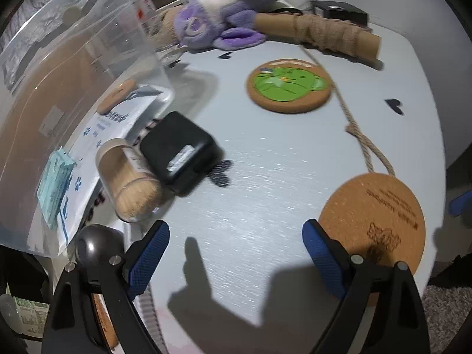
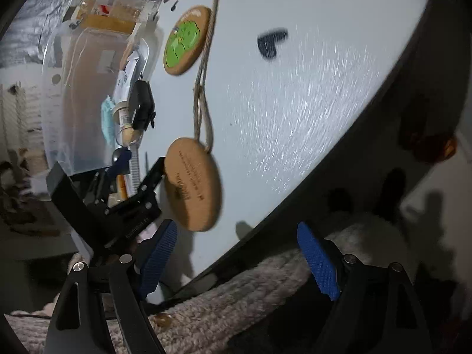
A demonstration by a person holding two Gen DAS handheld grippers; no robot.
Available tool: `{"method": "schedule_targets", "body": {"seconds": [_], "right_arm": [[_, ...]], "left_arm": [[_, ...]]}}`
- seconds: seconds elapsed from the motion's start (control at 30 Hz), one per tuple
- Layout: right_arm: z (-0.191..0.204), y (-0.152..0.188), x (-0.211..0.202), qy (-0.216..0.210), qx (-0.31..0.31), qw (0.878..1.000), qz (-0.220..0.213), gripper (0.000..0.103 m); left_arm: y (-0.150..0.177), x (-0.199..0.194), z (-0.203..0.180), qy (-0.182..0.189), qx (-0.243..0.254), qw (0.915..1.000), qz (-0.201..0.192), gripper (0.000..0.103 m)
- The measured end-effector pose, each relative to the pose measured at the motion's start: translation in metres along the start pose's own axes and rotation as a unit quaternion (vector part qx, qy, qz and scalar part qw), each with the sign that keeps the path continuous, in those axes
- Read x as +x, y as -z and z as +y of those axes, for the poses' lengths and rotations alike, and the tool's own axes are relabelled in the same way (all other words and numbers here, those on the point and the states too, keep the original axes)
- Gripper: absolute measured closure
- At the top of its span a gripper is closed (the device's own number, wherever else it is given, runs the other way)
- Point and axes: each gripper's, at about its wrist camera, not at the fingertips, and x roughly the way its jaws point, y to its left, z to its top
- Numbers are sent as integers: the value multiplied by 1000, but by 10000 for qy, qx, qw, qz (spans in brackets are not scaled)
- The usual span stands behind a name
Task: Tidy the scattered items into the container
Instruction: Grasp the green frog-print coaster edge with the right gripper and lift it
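Both grippers empty and wide over the surface; plain cork coaster nearest the left gripper

Left gripper (image 1: pixel 236 253) jaws spread wide, nothing between the pads; plain cork coaster (image 1: pixel 373 224) lies flat at the near edge of the surface (image 1: pixel 265 183), touching or just behind the left gripper's right-hand finger, so it sits off to that side rather than between the jaws; it is a thin round disc with dark printed text, no long axis; right gripper (image 2: pixel 239 262) also wide and empty, hanging past the surface edge over a pale rug, the same coaster ahead and to its left; left gripper judged nearer; clear container (image 1: pixel 73 94) stands to the left, already holding a black box (image 1: pixel 180 153), a toothpick jar (image 1: pixel 129 180) and paper packets; green-printed coaster (image 1: pixel 289 85), rope spool (image 1: pixel 318 34) and purple plush (image 1: pixel 218 17) remain out
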Motion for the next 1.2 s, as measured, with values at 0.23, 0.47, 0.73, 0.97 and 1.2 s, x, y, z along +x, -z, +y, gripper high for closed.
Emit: {"method": "schedule_targets", "body": {"seconds": [0.23,0.47,0.73,0.97,1.2], "right_arm": [[-11,-1,19,-565,355,9977,-102,30],[-19,4,18,-691,622,9953,-262,57],[-21,15,-9,-766,625,9938,-515,83],[4,6,-34,-739,296,9934,-830,93],[17,-18,-46,-1236,641,9858,-940,93]], "left_arm": [[-3,-5,-23,186,174,9996,-80,11],[-13,-7,-48,375,545,9976,-218,11],[-17,-12,-59,568,637,9959,-296,12],[-15,-37,-45,920,329,9940,-490,12],[-10,-94,-41,804,633,9861,-1307,12]]}}
